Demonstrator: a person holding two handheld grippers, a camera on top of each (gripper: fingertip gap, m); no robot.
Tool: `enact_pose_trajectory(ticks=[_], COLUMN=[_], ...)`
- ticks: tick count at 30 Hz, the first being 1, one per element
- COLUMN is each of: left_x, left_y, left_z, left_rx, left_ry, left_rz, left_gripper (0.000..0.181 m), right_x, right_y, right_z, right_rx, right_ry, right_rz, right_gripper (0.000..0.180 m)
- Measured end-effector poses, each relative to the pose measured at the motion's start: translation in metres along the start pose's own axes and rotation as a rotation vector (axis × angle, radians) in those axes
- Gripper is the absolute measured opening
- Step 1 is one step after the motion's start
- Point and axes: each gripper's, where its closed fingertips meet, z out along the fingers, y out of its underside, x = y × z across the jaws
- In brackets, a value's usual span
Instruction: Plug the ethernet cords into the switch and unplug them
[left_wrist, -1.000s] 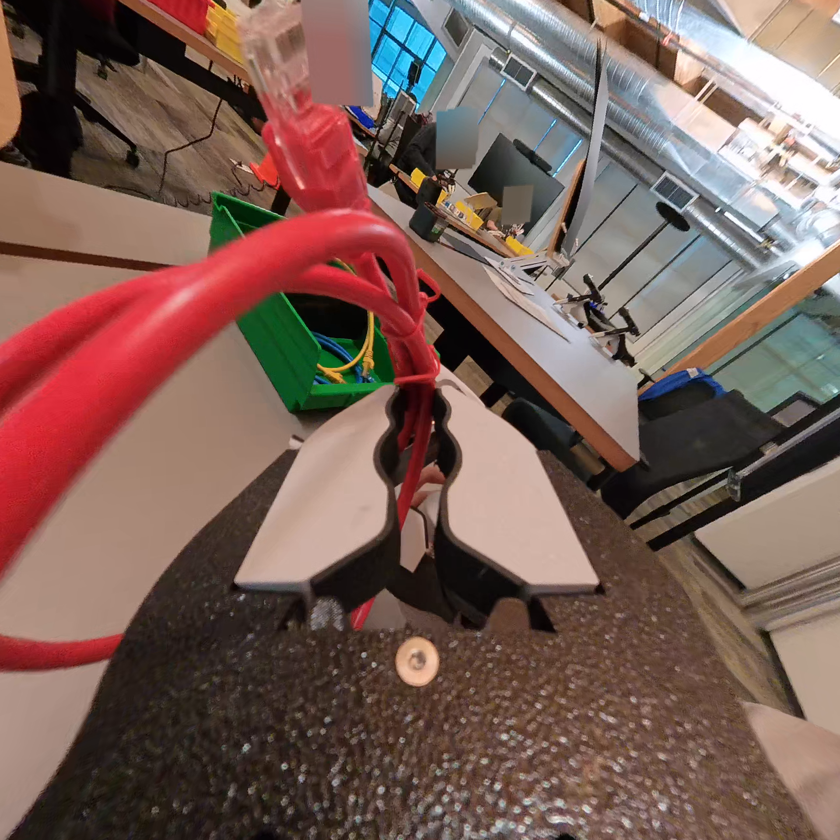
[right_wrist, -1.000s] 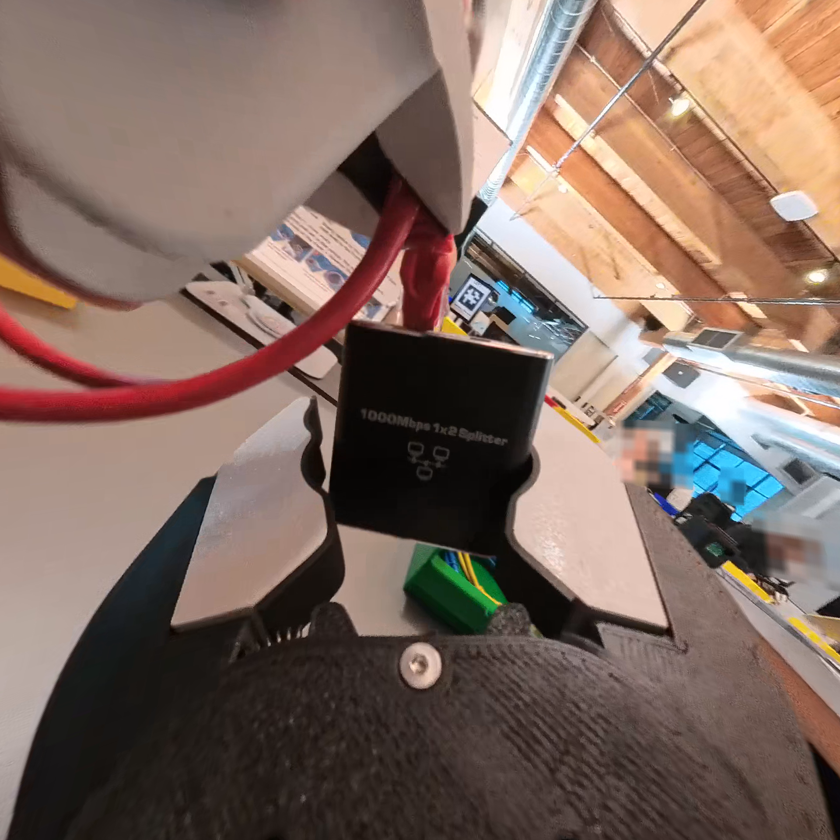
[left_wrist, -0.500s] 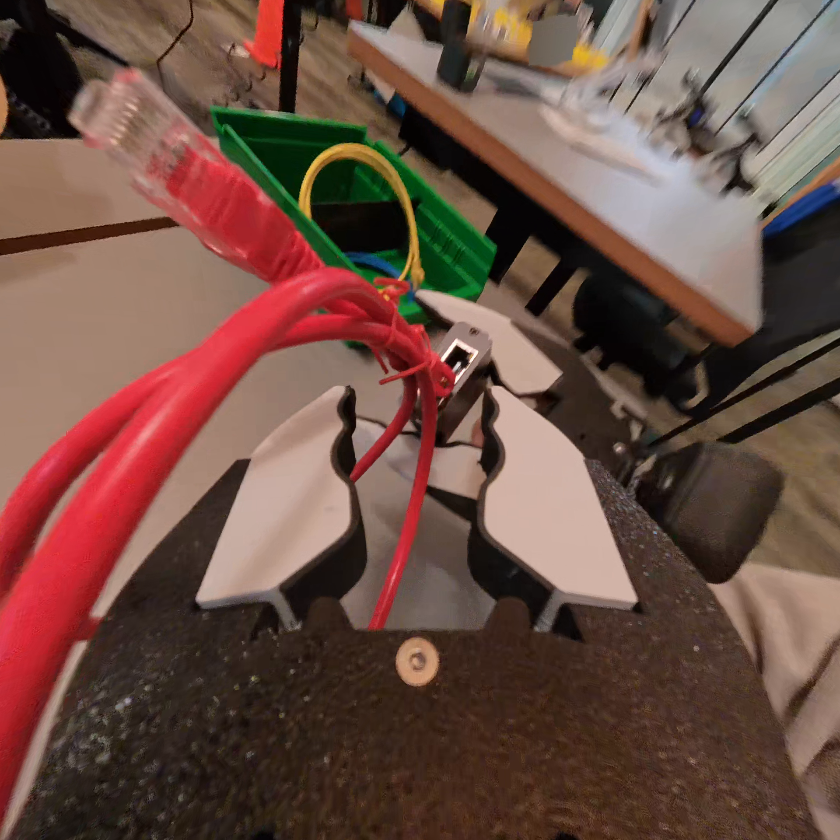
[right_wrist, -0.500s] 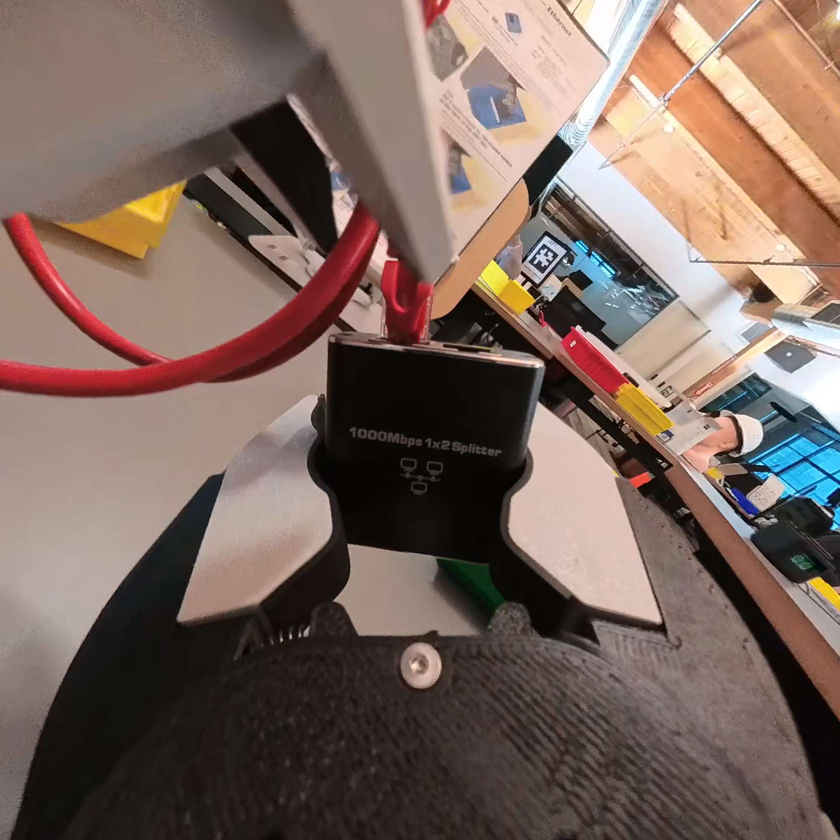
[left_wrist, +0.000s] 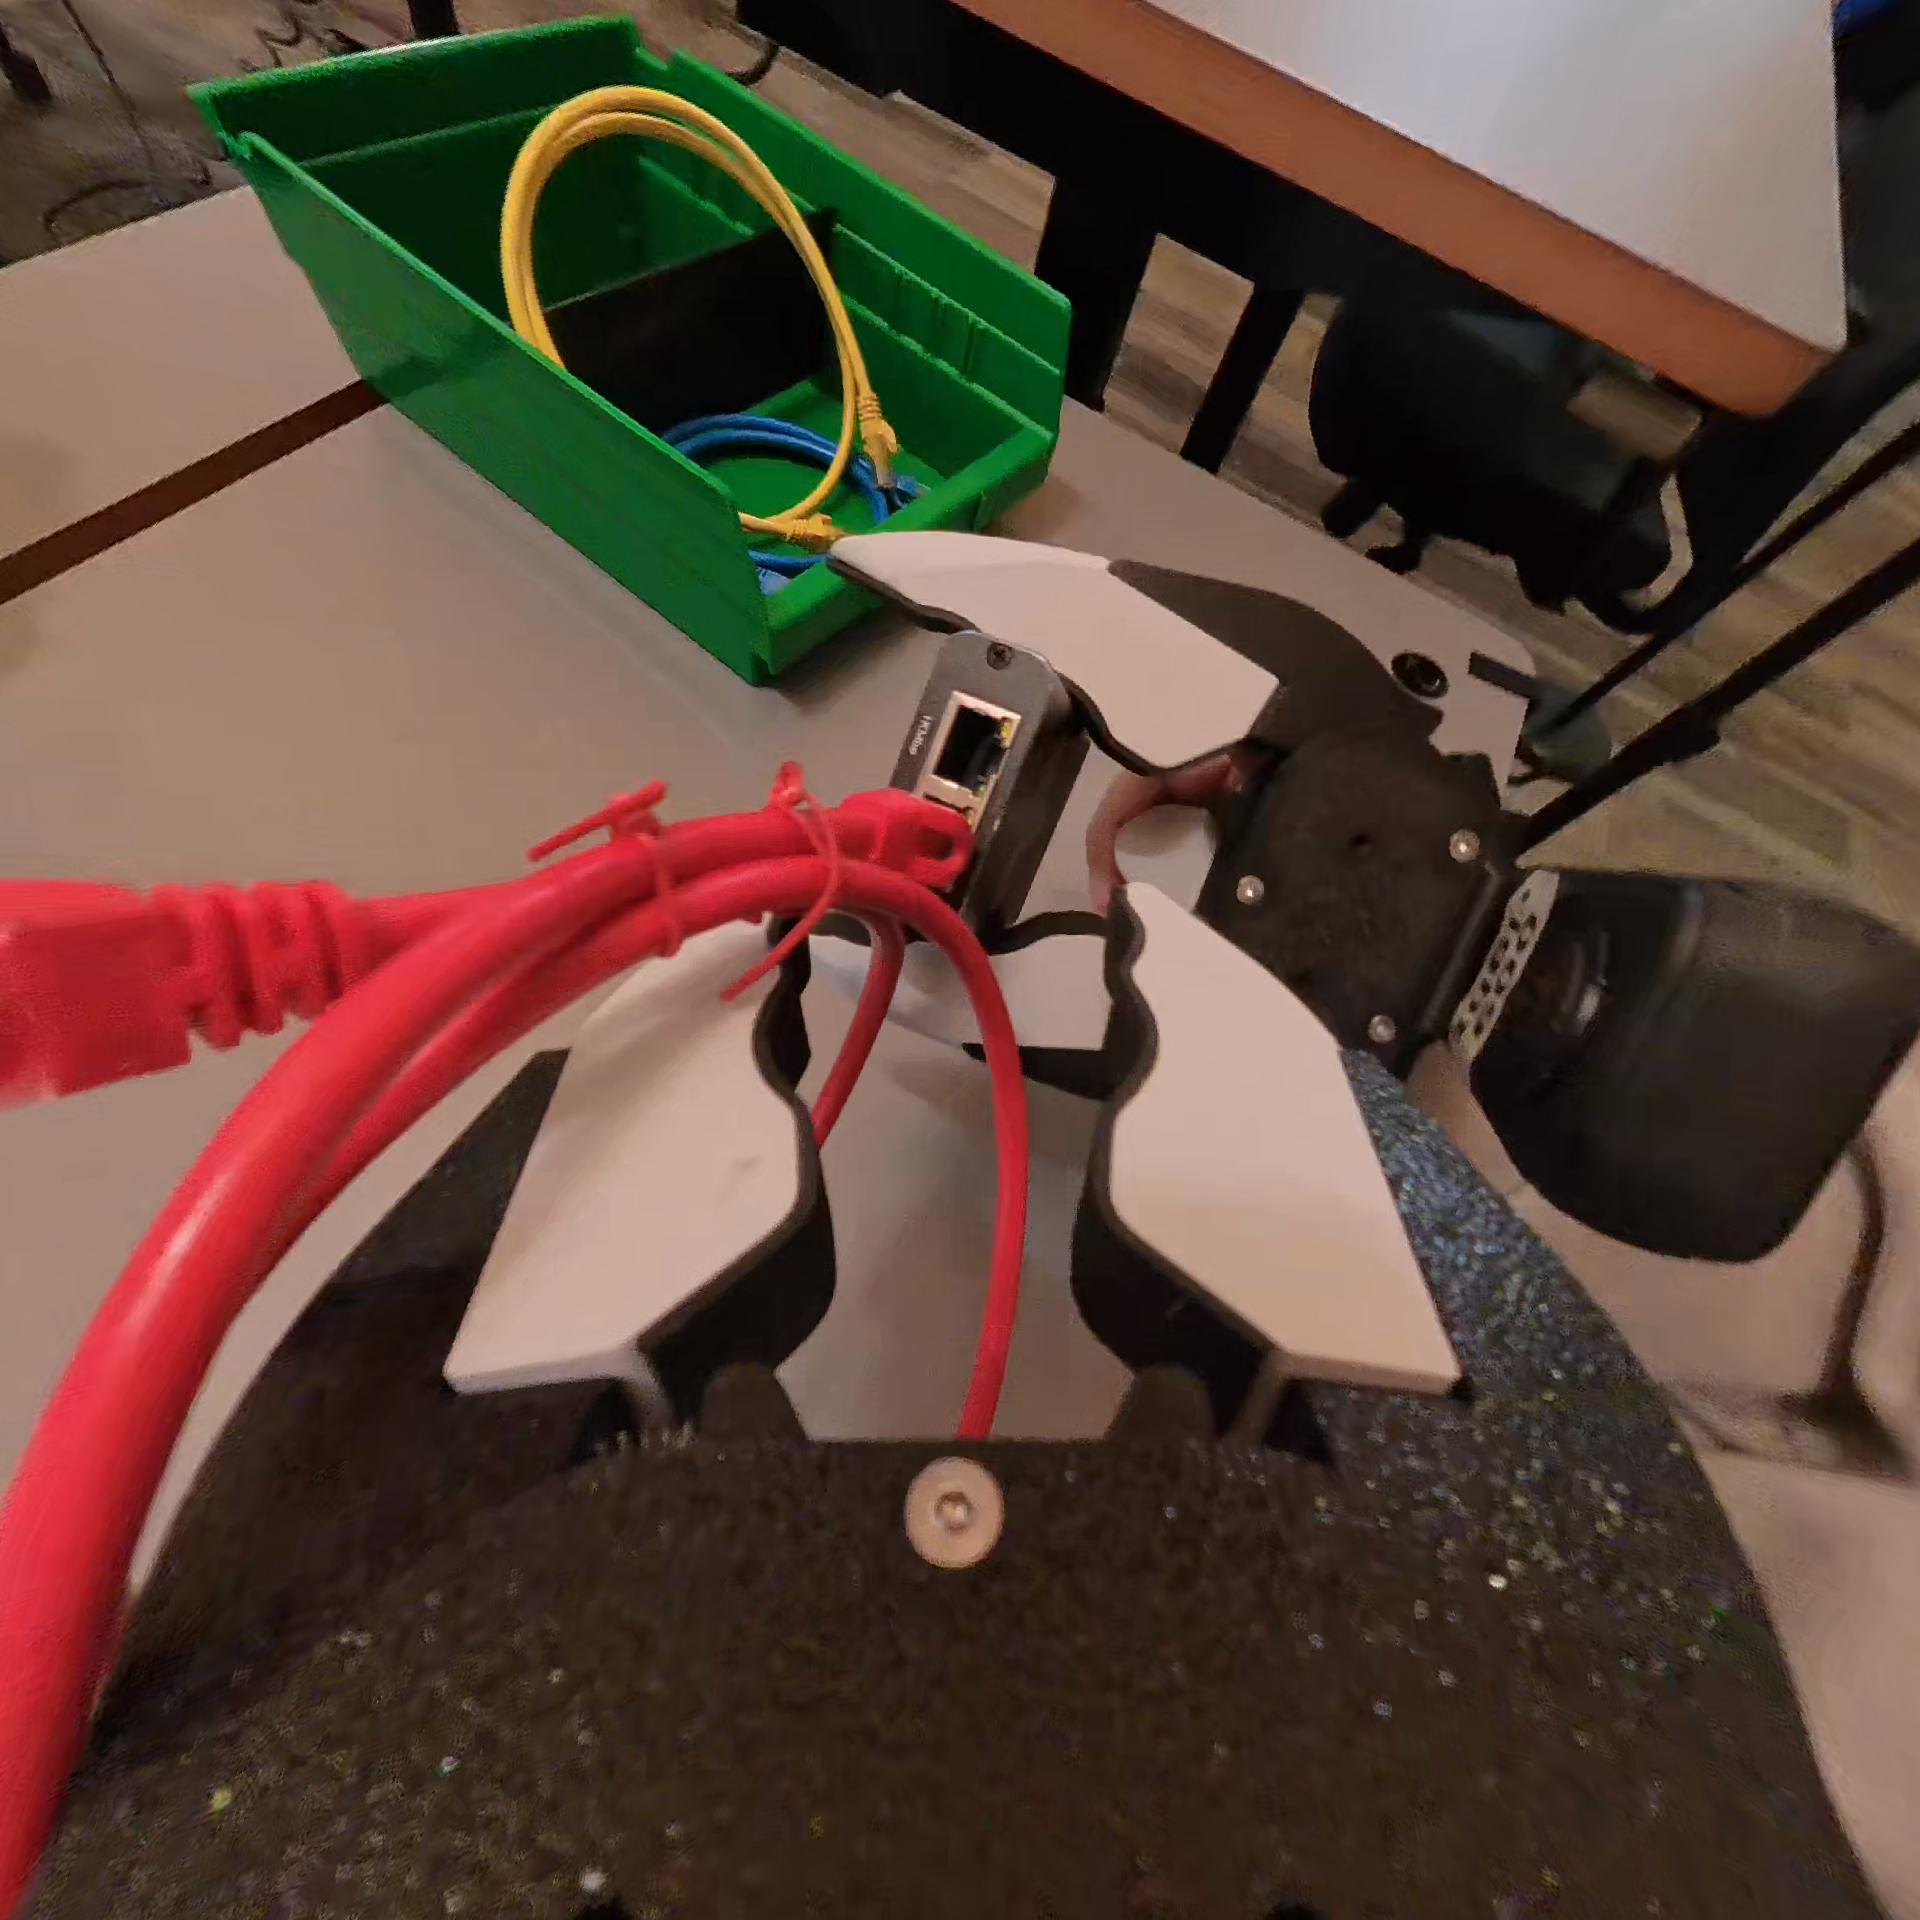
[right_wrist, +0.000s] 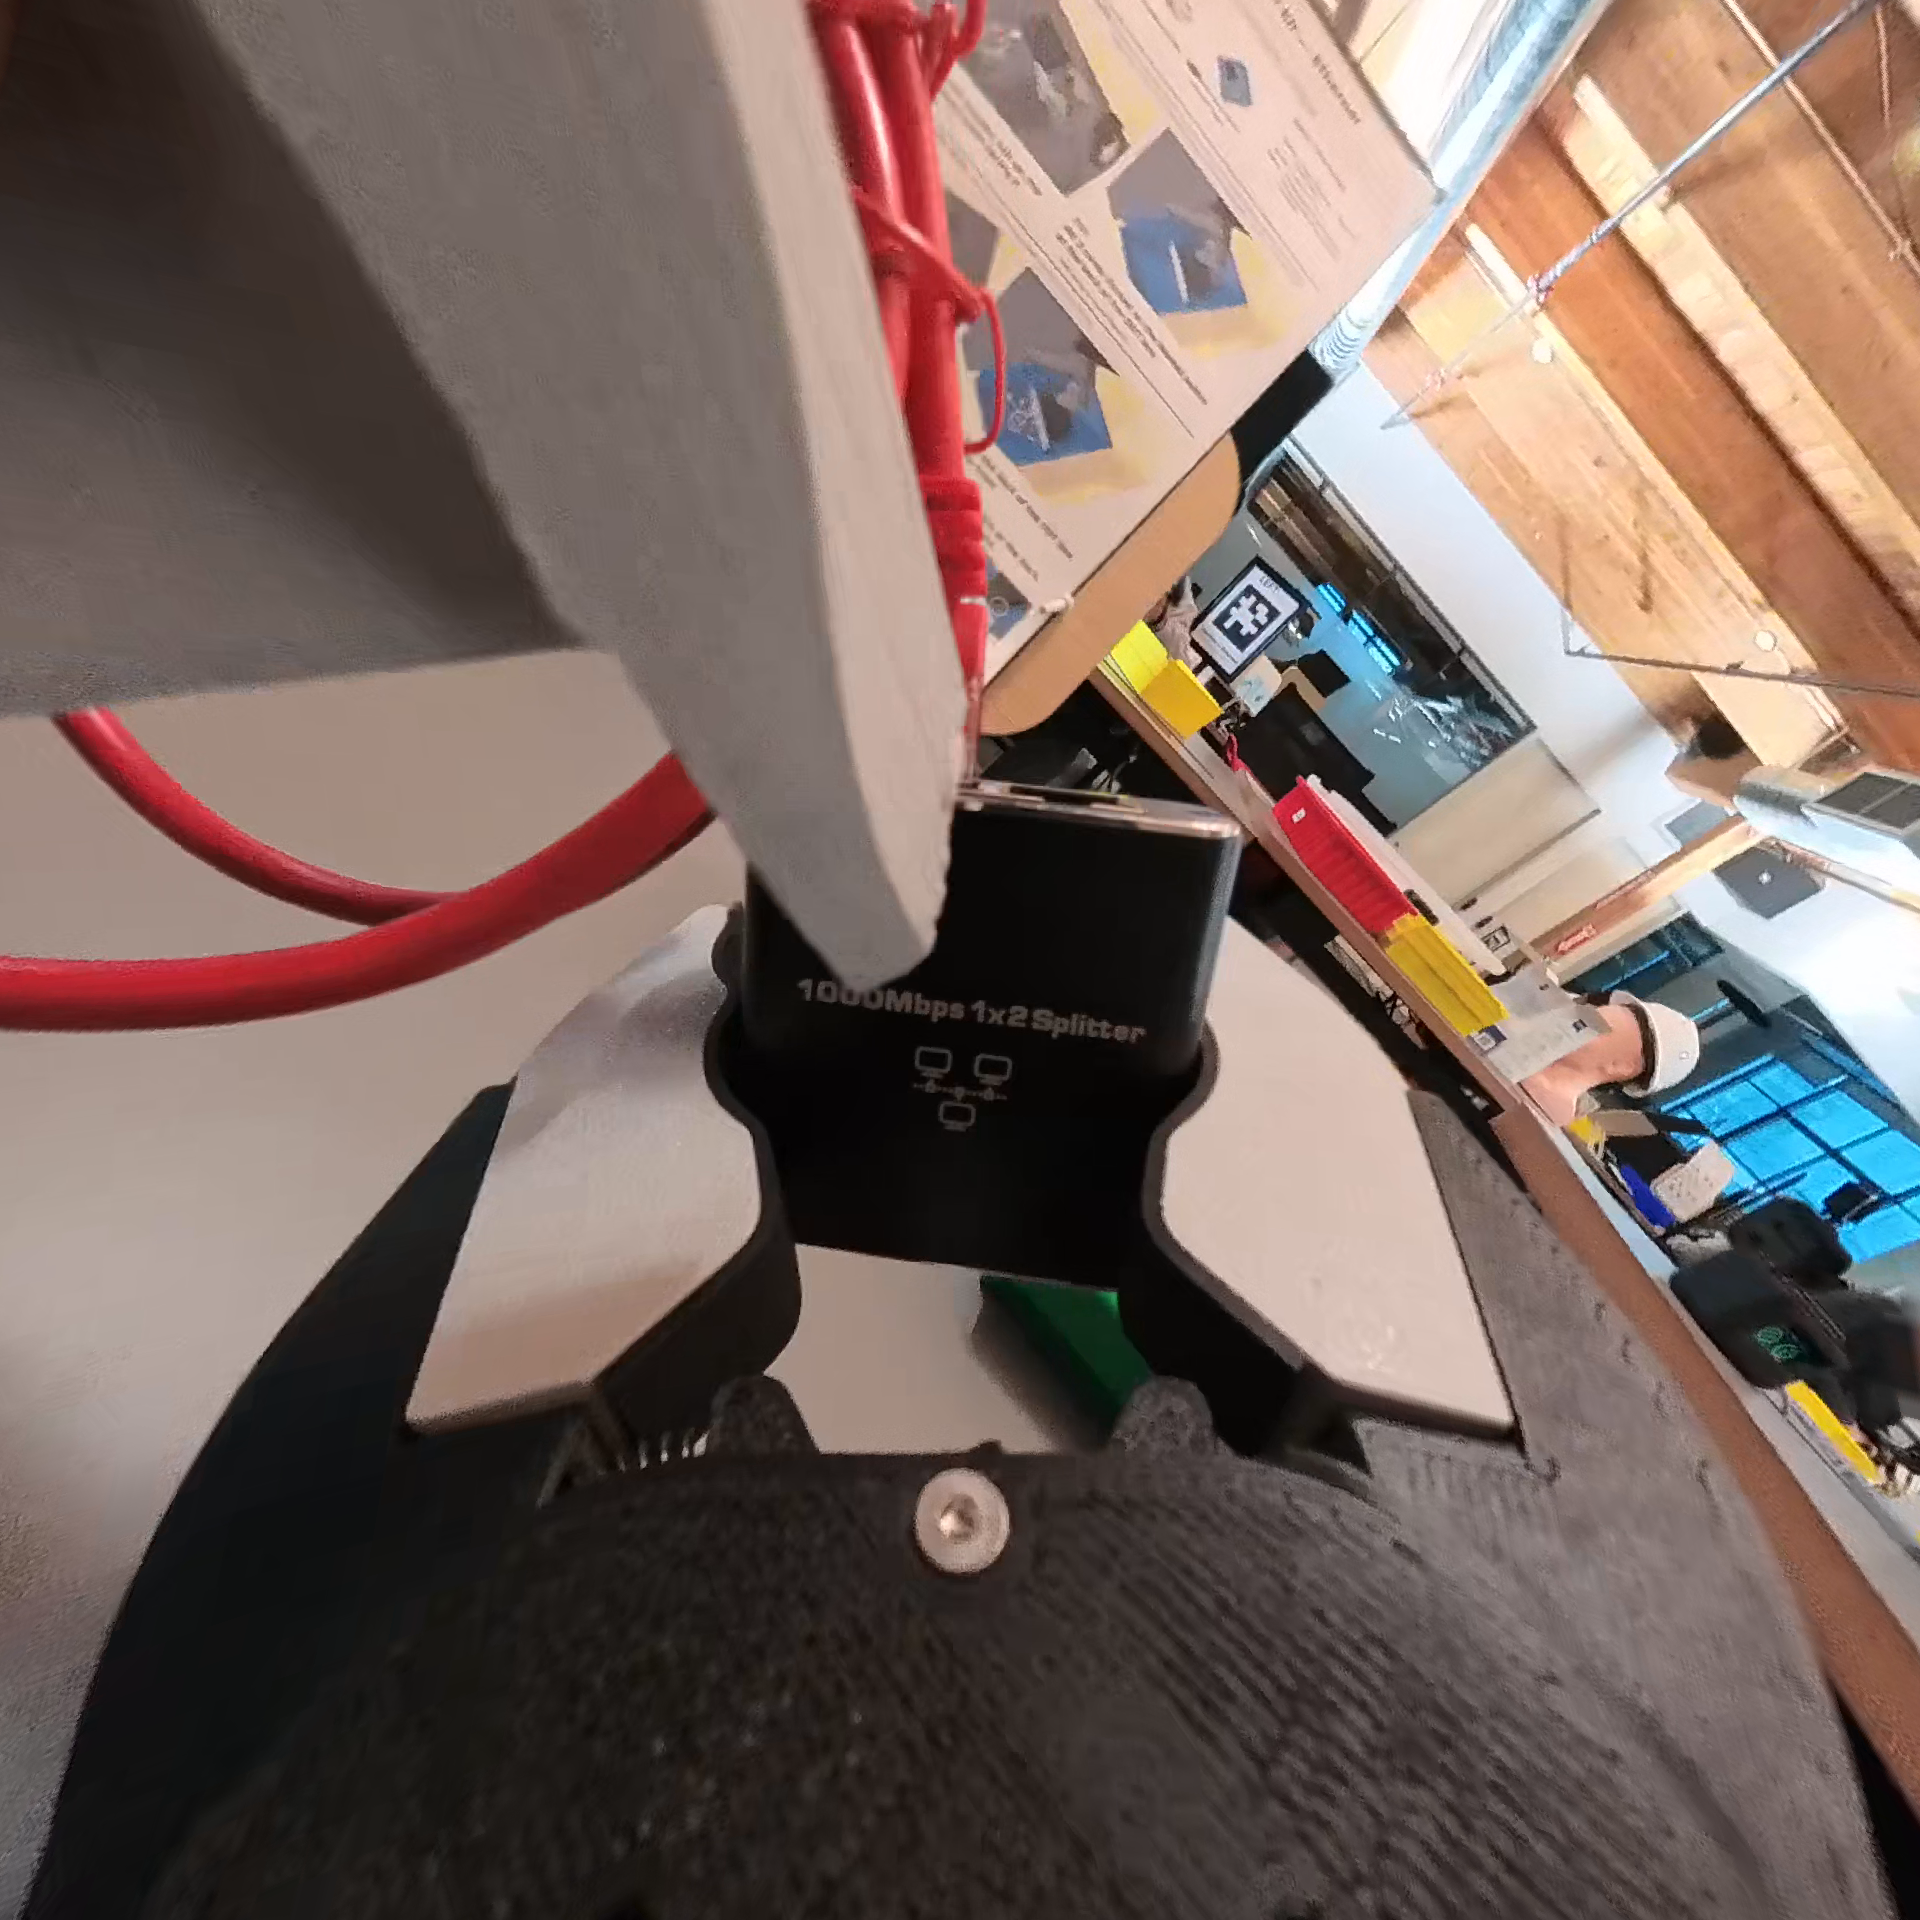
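The black switch (right_wrist: 977, 1091) is clamped between my right gripper's (right_wrist: 966, 987) fingers. It also shows in the left wrist view (left_wrist: 987, 769), held above the table by the right gripper (left_wrist: 1351, 831). A red ethernet cord (left_wrist: 665, 883), bundled with zip ties, has one plug (left_wrist: 914, 831) seated in the switch's lower port; the upper port is bare. Its other plug (left_wrist: 104, 987) hangs blurred at the left. My left gripper (left_wrist: 951, 956) is open just short of the switch. Thin red strands run loosely through its gap. Its grey finger (right_wrist: 623, 416) covers much of the right wrist view.
A green bin (left_wrist: 468, 343) stands on the grey table (left_wrist: 312, 675) behind the switch and holds a yellow cord (left_wrist: 516, 223) and a blue cord (left_wrist: 758, 447). Another table (left_wrist: 1558, 156) and a black chair (left_wrist: 1455, 416) stand beyond the table edge on the right. The tips of one gripper are about 6 centimeters away from the tips of the other.
My left gripper was shut on the red cord one second ago; it has opened, let go and tilted down toward the table. The plug stays in the switch, which the right gripper keeps holding.
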Motion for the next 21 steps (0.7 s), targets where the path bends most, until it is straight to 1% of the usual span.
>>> enact_pose_trajectory(ticks=[1,3,4,5,7,9,11,12,13,15,16,18,19,20,21], left_x=[-0.001,-0.005,-0.004,-0.004,-0.008,-0.003,0.018,0.028,0.034,0.038,0.037,0.023,0.014,0.005,-0.004], left_y=[0.001,0.003,0.004,0.004,0.003,0.012,0.028,0.032,0.034,0.027,0.020,-0.001,-0.009,-0.011,-0.007], left_z=[-0.001,-0.005,-0.007,-0.009,-0.011,-0.015,-0.023,-0.030,-0.037,-0.053,-0.062,-0.077,-0.081,-0.082,-0.081], left_rx=[-0.001,0.007,0.008,0.018,0.043,-0.017,-0.120,-0.148,-0.152,-0.124,-0.095,-0.006,0.023,0.014,-0.034], left_ry=[-0.002,-0.013,-0.003,0.005,0.003,0.040,0.149,0.190,0.193,0.142,0.095,-0.068,-0.141,-0.191,-0.218], left_rz=[0.023,0.044,0.044,0.039,-0.005,-0.100,-0.123,-0.095,-0.049,0.066,0.130,0.302,0.405,0.481,0.507], left_gripper=[0.056,0.051,0.052,0.053,0.052,0.047,0.048,0.048,0.043,0.042,0.043,0.048,0.044,0.041,0.042], right_x=[-0.001,-0.001,-0.001,0.000,0.000,-0.003,-0.005,-0.006,-0.006,-0.008,-0.009,-0.014,-0.016,-0.018,-0.020], right_y=[0.001,0.002,0.003,0.001,0.001,0.004,0.006,0.007,0.008,0.008,0.006,0.001,-0.003,-0.007,-0.011], right_z=[0.000,0.001,0.001,0.001,0.000,0.002,0.001,0.002,0.002,0.002,0.002,0.001,0.001,0.000,-0.001], right_rx=[-0.002,-0.004,-0.008,0.003,0.001,-0.018,-0.013,-0.010,-0.013,-0.014,-0.014,-0.006,-0.003,-0.002,-0.005], right_ry=[-0.004,-0.003,-0.008,-0.010,0.002,-0.014,-0.023,-0.029,-0.026,-0.029,-0.027,-0.030,-0.026,-0.020,-0.017], right_rz=[-0.007,-0.022,-0.026,-0.039,-0.083,-0.114,-0.166,-0.200,-0.214,-0.230,-0.250,-0.285,-0.307,-0.334,-0.359], right_gripper=[0.078,0.078,0.078,0.080,0.078,0.078,0.078,0.078,0.078,0.078,0.078,0.080,0.079,0.080,0.080])
